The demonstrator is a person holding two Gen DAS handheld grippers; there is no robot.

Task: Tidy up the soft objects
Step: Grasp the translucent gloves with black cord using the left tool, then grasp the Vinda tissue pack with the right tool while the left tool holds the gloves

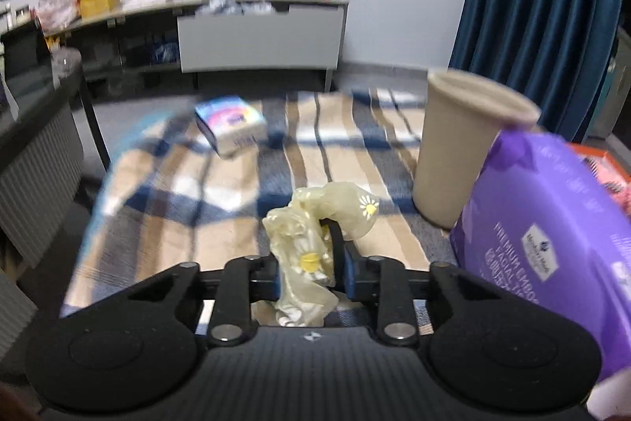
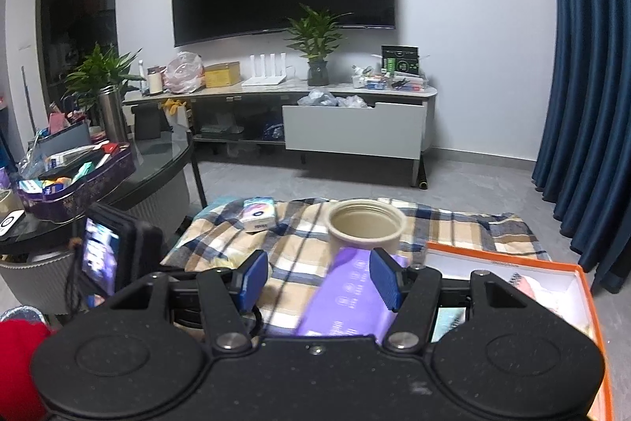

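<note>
My left gripper (image 1: 311,263) is shut on a crumpled, pale yellow translucent soft item with daisy prints (image 1: 303,235), low over the plaid cloth (image 1: 177,223). A large purple tissue pack (image 1: 544,243) fills the right side of the left wrist view. In the right wrist view that purple pack (image 2: 347,302) lies blurred between the wide-apart blue pads of my right gripper (image 2: 319,279). The right pad (image 2: 384,283) is at its edge and the left pad stands clear of it. A beige cup (image 2: 364,223) stands upright just beyond.
A small colourful tissue pack (image 2: 258,214) lies at the cloth's far side. An orange-rimmed box (image 2: 493,251) with items inside sits at the right. A glass table (image 2: 157,164) with a full basket stands left. Blue curtains hang on the right, with a TV cabinet behind.
</note>
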